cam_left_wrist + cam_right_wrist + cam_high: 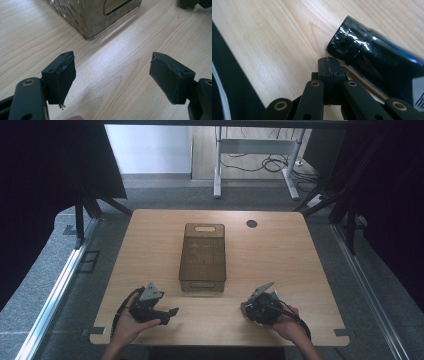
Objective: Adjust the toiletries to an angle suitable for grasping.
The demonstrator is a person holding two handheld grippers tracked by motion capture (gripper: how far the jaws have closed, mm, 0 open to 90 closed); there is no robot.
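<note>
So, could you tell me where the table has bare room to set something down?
Wide bare wood lies either side of the brown box, out to the table edges. The near strip is crowded by the left gripper and the right gripper.

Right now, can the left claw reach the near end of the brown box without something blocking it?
Probably yes. The left claw is open and holds nothing, and bare table lies between its jaws and the brown box. The right claw stays on the other side, out of the way.
</note>
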